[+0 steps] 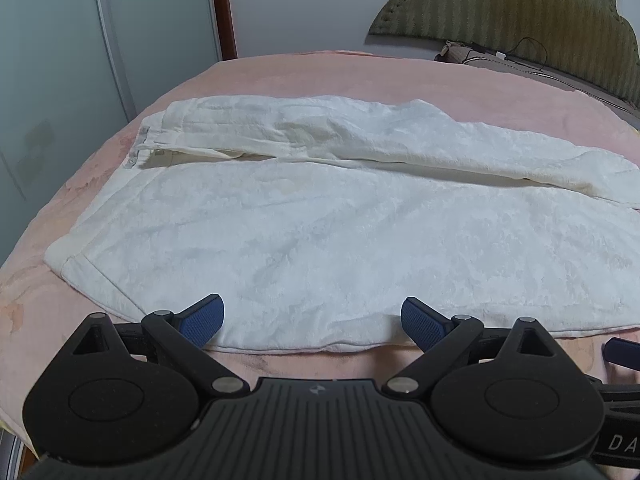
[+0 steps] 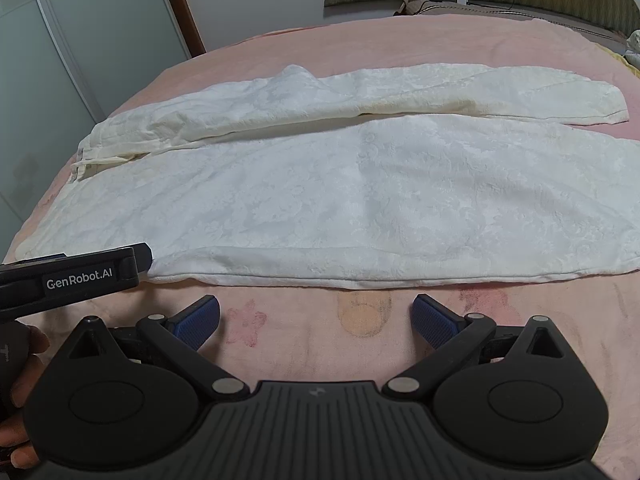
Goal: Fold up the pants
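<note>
White textured pants [image 1: 320, 220] lie flat across the pink bed, waistband at the left, both legs running to the right; the far leg lies partly over the near one. My left gripper [image 1: 313, 322] is open, its blue pads [image 1: 202, 322] resting at the near hem edge of the pants with cloth between them but not pinched. In the right wrist view the same pants [image 2: 360, 192] spread ahead. My right gripper [image 2: 316, 318] is open over bare pink blanket, a little short of the pants' near edge. The left gripper's body [image 2: 76, 276] shows at the left there.
The pink blanket [image 2: 400, 40] covers the bed, with faded stains near the front edge. A green padded headboard [image 1: 520, 8] and a pillow with a cable stand at the far right. A pale wardrobe [image 1: 60, 60] and brown door frame are at the left. A hand [image 2: 20, 380] holds the gripper.
</note>
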Demonstrator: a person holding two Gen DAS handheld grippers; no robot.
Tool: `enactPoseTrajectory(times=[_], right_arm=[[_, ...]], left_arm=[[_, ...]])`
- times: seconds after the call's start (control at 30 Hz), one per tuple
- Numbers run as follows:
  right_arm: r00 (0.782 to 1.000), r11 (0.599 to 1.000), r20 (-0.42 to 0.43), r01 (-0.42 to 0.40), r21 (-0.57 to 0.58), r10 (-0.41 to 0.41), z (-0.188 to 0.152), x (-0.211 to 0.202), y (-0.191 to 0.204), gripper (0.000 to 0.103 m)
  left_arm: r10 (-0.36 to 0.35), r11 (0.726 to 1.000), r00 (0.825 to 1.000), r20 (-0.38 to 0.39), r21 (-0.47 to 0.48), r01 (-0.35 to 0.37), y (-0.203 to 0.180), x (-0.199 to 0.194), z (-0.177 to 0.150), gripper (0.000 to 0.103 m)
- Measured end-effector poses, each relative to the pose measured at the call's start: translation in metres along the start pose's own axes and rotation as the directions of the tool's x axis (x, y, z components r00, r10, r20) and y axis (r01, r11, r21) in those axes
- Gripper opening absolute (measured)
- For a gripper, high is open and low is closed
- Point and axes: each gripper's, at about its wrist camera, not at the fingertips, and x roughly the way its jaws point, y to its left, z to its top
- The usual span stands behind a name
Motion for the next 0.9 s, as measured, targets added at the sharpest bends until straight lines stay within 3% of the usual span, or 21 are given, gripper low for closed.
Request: enactPoseTrajectory(times=[0.9], right_arm=[[1.000,1.000,0.004,-0.005,0.000,0.005,-0.0030,0.0032,-0.0019,0.103]], left_arm=[[0.010,1.000,1.000,-0.013,0.001,-0.010,-0.0010,0.0022,-0.0060,0.097]])
